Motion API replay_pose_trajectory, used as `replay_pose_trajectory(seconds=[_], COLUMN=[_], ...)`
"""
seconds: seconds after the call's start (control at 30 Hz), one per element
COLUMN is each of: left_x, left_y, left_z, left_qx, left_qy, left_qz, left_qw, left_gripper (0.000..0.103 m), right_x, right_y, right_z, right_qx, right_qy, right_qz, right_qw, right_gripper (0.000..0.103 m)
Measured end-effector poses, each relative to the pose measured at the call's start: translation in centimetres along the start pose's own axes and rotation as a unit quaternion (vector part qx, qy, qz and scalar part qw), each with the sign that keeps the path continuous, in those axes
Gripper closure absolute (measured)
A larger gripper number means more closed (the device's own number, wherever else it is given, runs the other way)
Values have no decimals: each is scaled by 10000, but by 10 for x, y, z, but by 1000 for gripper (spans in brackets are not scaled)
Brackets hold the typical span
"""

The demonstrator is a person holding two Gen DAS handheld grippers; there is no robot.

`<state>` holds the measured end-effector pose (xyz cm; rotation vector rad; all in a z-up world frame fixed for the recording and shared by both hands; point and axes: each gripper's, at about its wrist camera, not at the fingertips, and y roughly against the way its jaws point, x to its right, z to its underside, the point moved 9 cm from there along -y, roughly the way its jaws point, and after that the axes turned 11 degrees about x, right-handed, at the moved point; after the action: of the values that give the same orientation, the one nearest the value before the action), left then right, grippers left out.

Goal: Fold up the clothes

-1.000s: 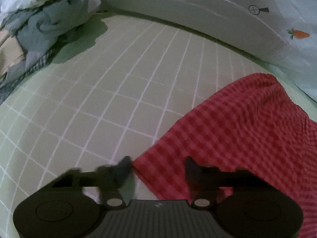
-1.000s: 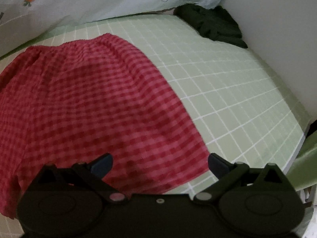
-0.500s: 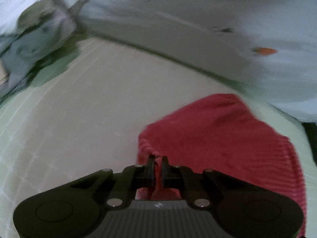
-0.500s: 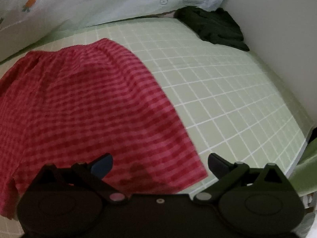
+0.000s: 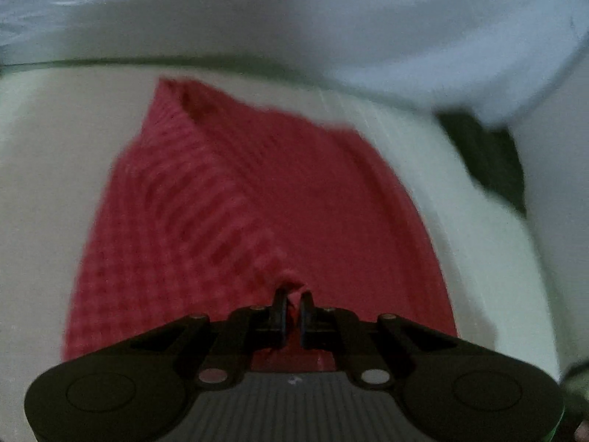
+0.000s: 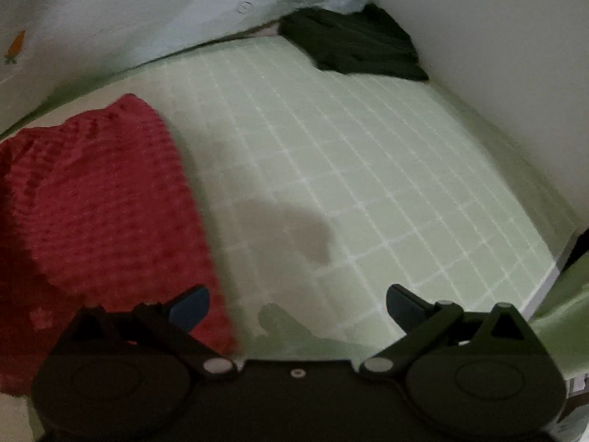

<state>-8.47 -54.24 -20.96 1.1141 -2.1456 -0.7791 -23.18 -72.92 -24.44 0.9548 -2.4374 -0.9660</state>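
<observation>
A red checked garment lies on the pale green gridded bed sheet. My left gripper is shut on an edge of the red garment and holds that edge lifted over the rest of the cloth, so a folded layer slopes up toward the jaws. In the right wrist view the red garment lies at the left. My right gripper is open and empty above the bare sheet, just right of the garment's edge.
A dark green garment lies bunched in the far right corner, also in the left wrist view. A pale blue quilt with a carrot print runs along the back. A white wall bounds the right side.
My left gripper closed on the red garment's edge and carried it up and to the right, over the cloth. My right gripper stayed open and moved right, off the garment.
</observation>
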Motion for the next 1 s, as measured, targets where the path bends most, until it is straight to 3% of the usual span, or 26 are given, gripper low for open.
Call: replay_pose_trajectory(seconds=[0.07, 0.1, 0.2, 0.3, 0.4, 0.53, 0.7, 0.93, 1.0], left_x=[12, 13, -1, -24, -48, -71, -88, -103, -108], left_y=[0, 2, 11, 20, 28, 24, 21, 23, 23], left_z=[13, 17, 24, 30, 41, 55, 66, 68, 70], left_qx=[-105, -116, -146, -201, -316, -547, -678, -668, -670], left_qy=[-175, -199, -13, 258, 533, 767, 768, 665, 670], left_qz=[-96, -172, -551, -1037, -1438, -1699, -2061, -2043, -2049], left_qw=[9997, 9996, 9984, 9941, 9877, 9809, 9732, 9744, 9742], left_gripper=[84, 72, 49, 40, 38, 37, 34, 23, 16], right_x=[12, 18, 25, 20, -2, -45, -100, -165, -177], right_y=[-2, -3, -5, -11, -13, -13, -8, 8, 12], right_z=[3, 4, 2, -9, -15, -14, -13, -12, -11], right_qx=[57, 85, 245, 366, 434, 368, 311, 338, 340], right_qy=[26, 39, 121, -71, 123, 421, 750, 639, 640], right_qz=[19, 29, -111, -367, -688, -1159, -1727, -2456, -2573], right_qw=[10000, 10000, 9996, 9986, 9966, 9917, 9816, 9667, 9636], right_gripper=[0, 0, 0, 0, 0, 0, 2, 44, 48])
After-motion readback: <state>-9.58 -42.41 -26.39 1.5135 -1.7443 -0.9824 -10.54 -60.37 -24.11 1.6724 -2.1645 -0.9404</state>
